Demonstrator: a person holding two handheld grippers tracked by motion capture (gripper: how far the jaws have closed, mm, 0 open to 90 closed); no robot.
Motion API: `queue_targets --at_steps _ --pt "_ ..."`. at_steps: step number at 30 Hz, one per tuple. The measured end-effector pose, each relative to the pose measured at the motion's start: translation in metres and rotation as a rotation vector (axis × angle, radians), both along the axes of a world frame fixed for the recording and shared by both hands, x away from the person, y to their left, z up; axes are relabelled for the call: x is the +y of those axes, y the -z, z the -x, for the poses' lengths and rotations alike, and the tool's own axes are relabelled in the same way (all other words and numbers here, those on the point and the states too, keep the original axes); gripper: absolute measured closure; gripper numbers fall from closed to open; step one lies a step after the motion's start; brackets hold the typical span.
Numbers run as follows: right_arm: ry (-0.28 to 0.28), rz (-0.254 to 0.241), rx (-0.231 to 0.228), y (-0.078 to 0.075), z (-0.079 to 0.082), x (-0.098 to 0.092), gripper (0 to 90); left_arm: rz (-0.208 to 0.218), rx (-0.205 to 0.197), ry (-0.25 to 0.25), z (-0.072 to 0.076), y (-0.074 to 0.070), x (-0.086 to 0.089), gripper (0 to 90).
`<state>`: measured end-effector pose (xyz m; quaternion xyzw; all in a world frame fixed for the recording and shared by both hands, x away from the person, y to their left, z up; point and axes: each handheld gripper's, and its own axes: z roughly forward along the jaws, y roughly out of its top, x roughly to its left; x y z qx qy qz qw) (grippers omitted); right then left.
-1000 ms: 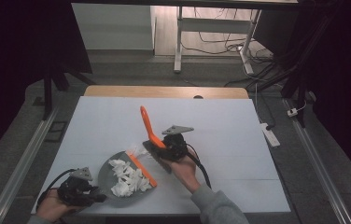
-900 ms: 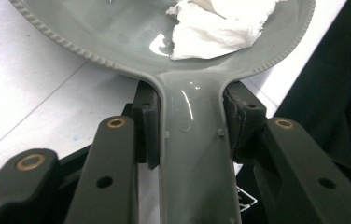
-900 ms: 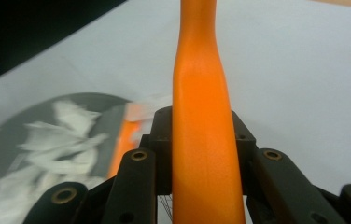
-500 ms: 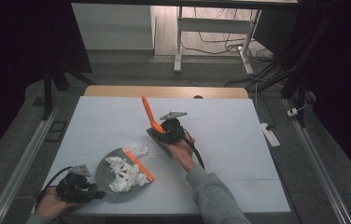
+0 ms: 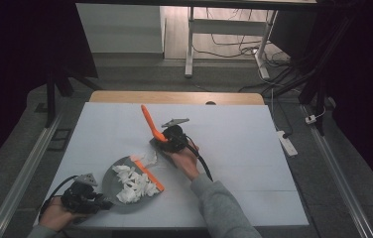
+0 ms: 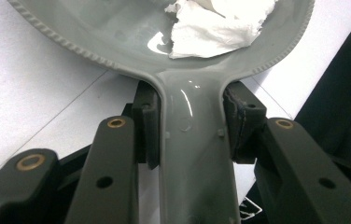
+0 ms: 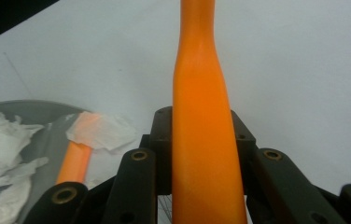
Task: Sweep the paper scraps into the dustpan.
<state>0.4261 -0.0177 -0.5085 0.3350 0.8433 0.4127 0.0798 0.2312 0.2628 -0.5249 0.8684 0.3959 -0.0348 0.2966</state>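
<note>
Both grippers are clamped on something. Low at the left of the high view, the left gripper (image 5: 106, 204) has its jaws closed on the handle of a grey dustpan (image 5: 111, 179); in the left gripper view the pads (image 6: 146, 123) press that handle (image 6: 194, 154) from both sides. Near the middle of the high view, the right gripper (image 5: 160, 141) grips an orange brush handle (image 5: 149, 121), which slants up and to the left; in the right gripper view the handle (image 7: 204, 140) rises straight between the jaws.

Torn white paper scraps (image 5: 134, 182) lie heaped in the dustpan, against its orange lip (image 5: 148, 173). 1 scrap (image 5: 150, 158) sits just beyond that lip on the white table (image 5: 234, 148), beside the brush.

Risks, as I judge them: a sweep made too fast could push that scrap past the lip or scatter the light heap already gathered. If the left hand tilts or shifts the pan, the paper could slide back out.

No brand, label or writing can be read anywhere.
</note>
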Motion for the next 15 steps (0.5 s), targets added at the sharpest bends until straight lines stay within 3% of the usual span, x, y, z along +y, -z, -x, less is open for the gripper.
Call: queue_targets --at_steps 5,11,15 --pt "-0.066 0.0 0.007 0.003 0.012 0.017 70.4 -0.004 -0.002 -0.004 -0.001 -0.001 -0.001 61.8" --pt "-0.177 0.02 -0.004 0.003 0.04 0.038 70.4 -0.005 -0.004 -0.004 -0.002 -0.001 -0.002 61.8" --pt "-0.225 -0.015 0.019 -0.003 0.056 0.04 70.3 -0.005 -0.005 -0.005 -0.002 -0.001 -0.002 61.8"
